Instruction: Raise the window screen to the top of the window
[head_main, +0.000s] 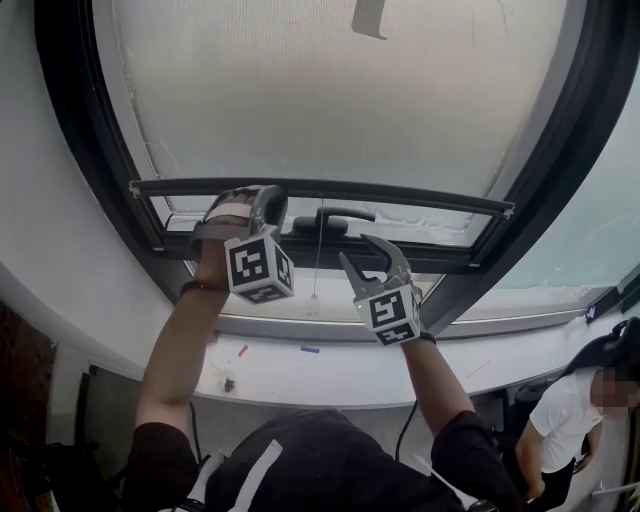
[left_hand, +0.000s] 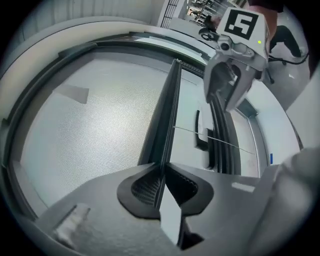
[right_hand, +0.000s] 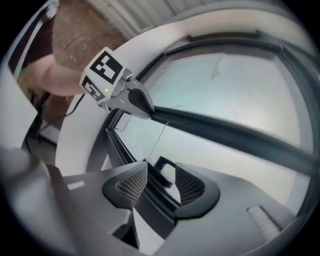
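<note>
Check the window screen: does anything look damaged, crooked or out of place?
A pale grey patch sits askew high on the screen mesh, perhaps tape. The bottom bar, held by the left gripper, looks undamaged.

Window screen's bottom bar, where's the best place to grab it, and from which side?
Grip the bottom bar itself, a thin dark rail spanning the window screen. Come from the room side, pads on its two flat faces, as the left hand-held gripper does left of centre. The right hand-held gripper, open below it, could probably mirror that on the right for a level lift.
</note>
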